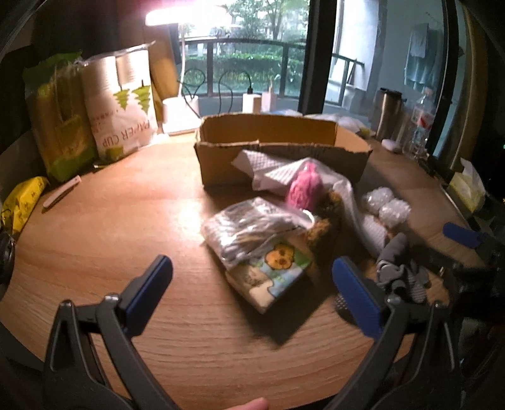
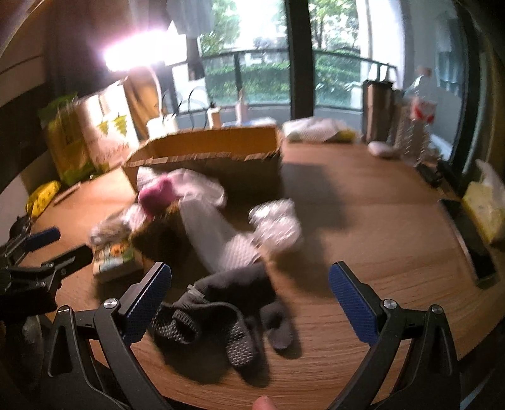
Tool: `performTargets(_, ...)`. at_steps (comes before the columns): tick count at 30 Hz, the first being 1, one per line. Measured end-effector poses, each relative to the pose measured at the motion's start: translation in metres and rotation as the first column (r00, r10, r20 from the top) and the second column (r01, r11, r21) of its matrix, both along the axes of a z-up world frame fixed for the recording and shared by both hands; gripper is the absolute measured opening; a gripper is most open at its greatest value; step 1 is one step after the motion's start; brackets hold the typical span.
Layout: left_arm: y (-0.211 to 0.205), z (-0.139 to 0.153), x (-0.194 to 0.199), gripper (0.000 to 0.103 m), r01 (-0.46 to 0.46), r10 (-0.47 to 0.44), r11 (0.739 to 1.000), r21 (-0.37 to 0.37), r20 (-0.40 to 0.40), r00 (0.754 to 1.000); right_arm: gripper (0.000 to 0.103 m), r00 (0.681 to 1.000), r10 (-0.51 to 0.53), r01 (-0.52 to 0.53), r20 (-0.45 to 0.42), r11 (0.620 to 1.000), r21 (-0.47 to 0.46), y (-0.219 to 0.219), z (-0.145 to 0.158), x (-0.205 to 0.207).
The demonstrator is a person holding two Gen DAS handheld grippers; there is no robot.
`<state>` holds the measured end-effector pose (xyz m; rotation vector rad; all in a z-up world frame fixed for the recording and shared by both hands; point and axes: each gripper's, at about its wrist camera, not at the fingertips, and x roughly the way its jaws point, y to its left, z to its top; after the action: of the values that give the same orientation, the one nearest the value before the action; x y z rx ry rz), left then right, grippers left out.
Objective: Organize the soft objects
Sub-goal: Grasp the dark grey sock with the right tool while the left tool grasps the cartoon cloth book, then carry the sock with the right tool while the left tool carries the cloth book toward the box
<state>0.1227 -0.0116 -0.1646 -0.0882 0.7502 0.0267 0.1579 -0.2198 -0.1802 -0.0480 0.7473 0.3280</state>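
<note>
An open cardboard box [image 1: 277,148] [image 2: 205,157] stands at the back of the wooden table. In front of it lies a heap of soft things: a pink yarn ball [image 1: 304,189] [image 2: 156,195], white foam wrap [image 1: 271,172], bubble wrap [image 1: 386,205] [image 2: 277,220], a clear bag over a cartoon-printed pack [image 1: 268,261] [image 2: 115,255], and dark grey socks [image 2: 221,315] [image 1: 401,274]. My left gripper [image 1: 252,293] is open, just short of the printed pack. My right gripper [image 2: 249,299] is open around the socks, not gripping them.
Paper cup packs [image 1: 123,104] and a green bag [image 1: 60,116] stand at the back left by a bright lamp [image 1: 186,15]. A yellow packet [image 1: 22,202] lies at the left edge. A tissue box [image 2: 486,205], a phone [image 2: 473,243], bottles [image 1: 423,123] line the right side.
</note>
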Motion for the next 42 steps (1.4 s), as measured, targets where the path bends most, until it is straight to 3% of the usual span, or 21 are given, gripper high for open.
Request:
performTargets(6, 0.001, -0.015, 0.017, 0.102, -0.025, 0.024, 1.0, -0.013, -0.063, 0.998, 0.102, 0.993, 0.091, -0.09, -0.074, 0.996, 0.023, 0.009, -0.018, 0.011)
performTargets(10, -0.003, -0.023, 0.028, 0.102, -0.024, 0.023, 1.0, -0.003, -0.095, 0.995, 0.1, 0.986, 0.123, -0.126, -0.113, 0.992, -0.021, 0.016, -0.031, 0.017)
performTargets(11, -0.004, -0.026, 0.032, 0.102, -0.025, 0.024, 1.0, -0.005, -0.109, 0.994, 0.094, 0.985, 0.127, -0.131, -0.118, 0.991, -0.032, 0.018, -0.035, 0.018)
performTargets(15, -0.011, -0.032, 0.039, 0.102, -0.023, 0.024, 1.0, 0.008, -0.137, 0.99, 0.085, 0.982, 0.156, -0.161, -0.11, 0.986, -0.042, 0.019, -0.041, 0.019)
performTargets(17, -0.015, -0.034, 0.043, 0.102, -0.018, 0.02, 1.0, 0.014, -0.15, 0.988, 0.064, 0.98, 0.173, -0.178, -0.101, 0.983, -0.039, 0.017, -0.041, 0.019)
performTargets(18, -0.016, -0.035, 0.045, 0.102, -0.017, 0.019, 1.0, 0.014, -0.154, 0.988, 0.06, 0.979, 0.179, -0.183, -0.102, 0.983, -0.031, 0.015, -0.04, 0.019)
performTargets(20, -0.017, -0.036, 0.048, 0.102, -0.013, 0.014, 1.0, 0.007, -0.159, 0.987, 0.044, 0.974, 0.198, -0.199, -0.113, 0.98, 0.003, 0.009, -0.038, 0.021)
performTargets(21, -0.017, -0.037, 0.049, 0.102, -0.011, 0.012, 1.0, 0.003, -0.16, 0.987, 0.042, 0.973, 0.201, -0.201, -0.116, 0.98, 0.012, 0.007, -0.037, 0.021)
performTargets(25, -0.018, -0.04, 0.053, 0.1, 0.001, -0.002, 1.0, -0.006, -0.175, 0.985, 0.039, 0.972, 0.21, -0.211, -0.104, 0.977, 0.001, 0.005, -0.03, 0.015)
performTargets(29, -0.022, -0.044, 0.051, 0.079, 0.027, -0.028, 1.0, -0.011, -0.192, 0.981, 0.038, 0.976, 0.205, -0.205, -0.08, 0.979, 0.01, 0.0, -0.018, 0.009)
performTargets(42, -0.024, -0.024, 0.024, 0.077, 0.096, -0.101, 0.994, -0.045, -0.122, 0.987, 0.038, 0.979, 0.205, -0.205, 0.0, 0.978, 0.025, -0.002, 0.014, 0.0)
